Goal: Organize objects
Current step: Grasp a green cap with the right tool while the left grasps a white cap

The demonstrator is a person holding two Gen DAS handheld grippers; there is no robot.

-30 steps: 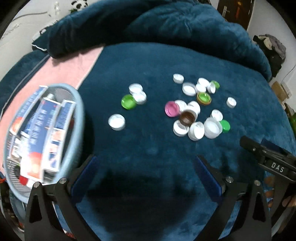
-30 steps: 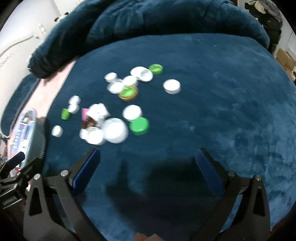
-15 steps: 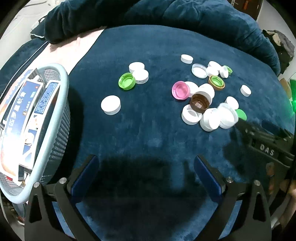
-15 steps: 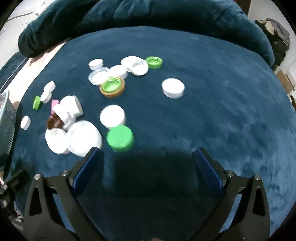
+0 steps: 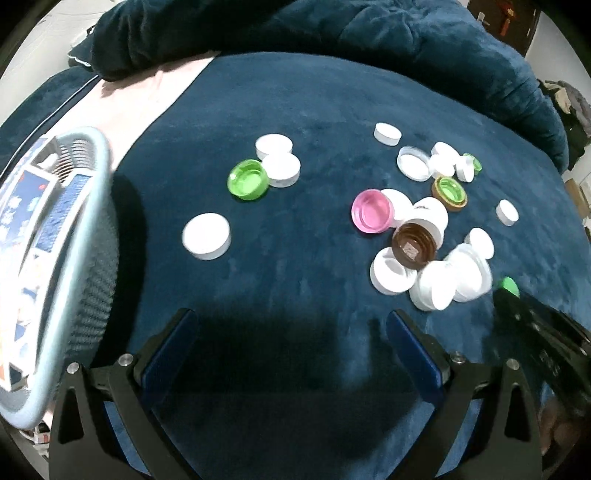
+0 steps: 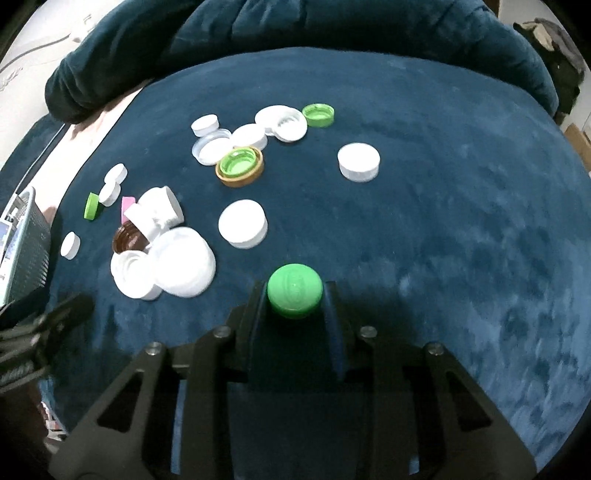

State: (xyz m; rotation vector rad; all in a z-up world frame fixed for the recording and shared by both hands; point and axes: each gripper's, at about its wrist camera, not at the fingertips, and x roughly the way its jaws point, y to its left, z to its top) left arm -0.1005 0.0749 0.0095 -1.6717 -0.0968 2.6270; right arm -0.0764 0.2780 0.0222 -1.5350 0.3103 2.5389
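Observation:
Several bottle caps lie scattered on a dark blue plush cover: white ones, a green cap, a pink cap and a brown cap. My right gripper is shut on a green cap, low over the cover; that cap also shows in the left wrist view. My left gripper is open and empty, hovering in front of the caps. A white cap lies ahead of its left finger.
A pale blue basket with printed boxes stands at the left; it also shows in the right wrist view. A bunched blue blanket lies behind. A pink sheet shows at the back left.
My right gripper has moved forward and closed on the green cap that lay in front of it. My left gripper has moved a little closer to the caps and stays open.

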